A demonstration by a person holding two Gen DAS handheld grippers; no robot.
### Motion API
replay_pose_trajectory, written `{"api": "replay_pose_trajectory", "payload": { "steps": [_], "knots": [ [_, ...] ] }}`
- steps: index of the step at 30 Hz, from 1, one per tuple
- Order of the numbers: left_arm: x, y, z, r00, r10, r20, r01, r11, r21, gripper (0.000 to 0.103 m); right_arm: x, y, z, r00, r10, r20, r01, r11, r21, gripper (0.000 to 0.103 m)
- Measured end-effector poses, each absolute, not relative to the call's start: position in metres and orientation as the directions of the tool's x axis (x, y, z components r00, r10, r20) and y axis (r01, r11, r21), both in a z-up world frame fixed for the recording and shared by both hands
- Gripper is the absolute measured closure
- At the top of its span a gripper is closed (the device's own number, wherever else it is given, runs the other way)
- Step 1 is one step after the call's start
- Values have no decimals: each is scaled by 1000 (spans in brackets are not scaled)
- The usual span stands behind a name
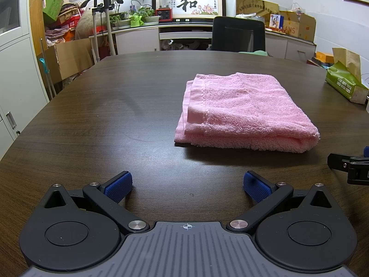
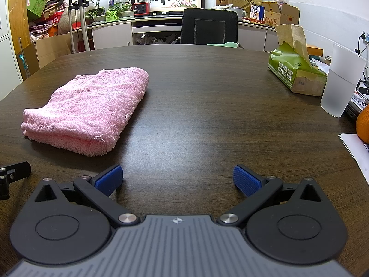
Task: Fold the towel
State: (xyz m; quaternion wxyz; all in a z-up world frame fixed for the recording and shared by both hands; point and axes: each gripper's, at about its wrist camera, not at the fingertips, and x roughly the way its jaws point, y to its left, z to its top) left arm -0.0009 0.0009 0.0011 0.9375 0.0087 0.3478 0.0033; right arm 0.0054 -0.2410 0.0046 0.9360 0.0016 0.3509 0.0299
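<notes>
A pink towel [image 1: 244, 110] lies folded into a thick rectangle on the dark wooden table [image 1: 115, 120]. In the left wrist view it sits ahead and to the right; in the right wrist view the towel [image 2: 90, 110] sits ahead and to the left. My left gripper [image 1: 187, 188] is open and empty, low over the table, short of the towel. My right gripper [image 2: 178, 180] is open and empty, beside the towel's near right corner. Part of the right gripper shows at the right edge of the left wrist view [image 1: 352, 166].
A green tissue box [image 2: 297, 71], a frosted plastic cup [image 2: 341, 83], an orange [image 2: 363, 124] and a sheet of paper [image 2: 357, 152] stand along the table's right side. A black office chair [image 2: 208, 26] stands behind the far edge.
</notes>
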Motion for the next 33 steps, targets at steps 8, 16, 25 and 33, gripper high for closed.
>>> {"api": "replay_pose_trajectory", "payload": {
  "steps": [8, 16, 25, 33],
  "knots": [
    [-1, 1, 1, 758, 12, -652, 0, 1000, 19, 0, 6, -241, 4, 752, 57, -657, -55, 998, 24, 0],
    [0, 0, 0, 758, 8, -652, 5, 1000, 19, 0, 6, -241, 4, 752, 57, -657, -55, 998, 23, 0],
    [6, 12, 0, 759, 6, -651, 8, 1000, 19, 0, 6, -241, 4, 752, 63, -657, -62, 998, 25, 0],
    [4, 49, 2, 760, 87, -644, -74, 996, 48, 0, 7, -241, 4, 751, 63, -657, -62, 998, 25, 0]
  ]
}}
